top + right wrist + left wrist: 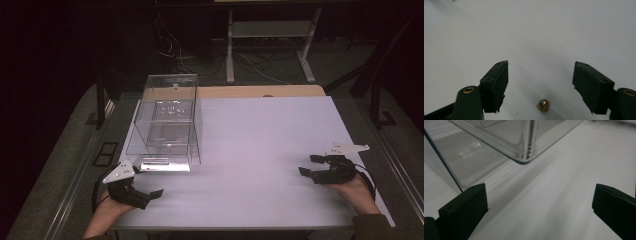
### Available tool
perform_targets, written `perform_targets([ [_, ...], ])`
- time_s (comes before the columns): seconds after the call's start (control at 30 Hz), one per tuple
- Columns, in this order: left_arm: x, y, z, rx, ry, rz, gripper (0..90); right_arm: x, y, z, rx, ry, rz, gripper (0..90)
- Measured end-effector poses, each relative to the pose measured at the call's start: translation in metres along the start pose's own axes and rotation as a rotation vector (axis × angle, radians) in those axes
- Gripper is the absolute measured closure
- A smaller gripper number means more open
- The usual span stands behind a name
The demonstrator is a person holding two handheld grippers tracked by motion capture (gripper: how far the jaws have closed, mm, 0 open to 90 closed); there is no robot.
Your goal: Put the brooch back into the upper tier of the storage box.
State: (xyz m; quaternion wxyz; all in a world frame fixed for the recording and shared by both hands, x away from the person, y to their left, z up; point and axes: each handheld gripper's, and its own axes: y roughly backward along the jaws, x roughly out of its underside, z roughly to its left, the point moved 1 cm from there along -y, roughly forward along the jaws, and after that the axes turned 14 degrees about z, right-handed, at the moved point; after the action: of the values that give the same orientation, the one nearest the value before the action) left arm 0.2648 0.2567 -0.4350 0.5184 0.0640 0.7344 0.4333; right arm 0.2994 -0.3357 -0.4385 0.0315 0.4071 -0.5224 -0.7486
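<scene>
Overall, one container stood on the white table [260, 150]: a clear plastic box [167, 122] with see-through walls, set at about ten o'clock on the table top in the high view. Inner panels or shelves showed through its walls, but glare made it impossible to tell whether anything lay inside. In the left gripper view the box [499, 142] filled the upper left, from nine round to one o'clock, its rounded near corner cut off by the top edge.

The left gripper [145, 196] lay at seven o'clock on the table, just below the box's near corner and apart from it. Its jaws stood wide apart with only bare table between them, holding nothing.

The right gripper [311, 165] lay at four o'clock, well apart from the box. Its jaws stood partly open and gripped nothing. In the right gripper view a small gold-coloured bead [543, 105] lay on the table at six o'clock, between the two jaws and touching neither. Its exact shape was too small and blurred to make out, and it could not be picked out in the high view.

The person's hands and sleeves were cut off by the bottom edge. The floor and the frame beyond the table were too dark to read.
</scene>
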Motion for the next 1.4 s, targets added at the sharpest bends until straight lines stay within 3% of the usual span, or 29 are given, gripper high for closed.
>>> perform_targets([
  [0.5, -0.0002, 0.0008, 0.0000, -0.001, 0.001, -0.004, 0.0, 0.0060, 0.0007, -0.0043, -0.002, -0.032, 0.048, 41.6],
  [0.87, -0.0002, 0.0013, 0.0004, -0.003, 0.001, -0.001, 0.0, 0.0102, -0.0018, -0.0066, 0.009, -0.052, 0.114, 59.0],
  [1.23, -0.0003, 0.0014, 0.0001, -0.002, 0.003, -0.004, 0.0, 0.0104, -0.0056, -0.0060, -0.010, -0.040, 0.146, 70.3],
  [1.4, -0.0004, 0.0010, 0.0001, -0.001, 0.002, -0.002, 0.0, 0.0103, -0.0074, -0.0057, -0.005, -0.031, 0.151, 71.1],
])
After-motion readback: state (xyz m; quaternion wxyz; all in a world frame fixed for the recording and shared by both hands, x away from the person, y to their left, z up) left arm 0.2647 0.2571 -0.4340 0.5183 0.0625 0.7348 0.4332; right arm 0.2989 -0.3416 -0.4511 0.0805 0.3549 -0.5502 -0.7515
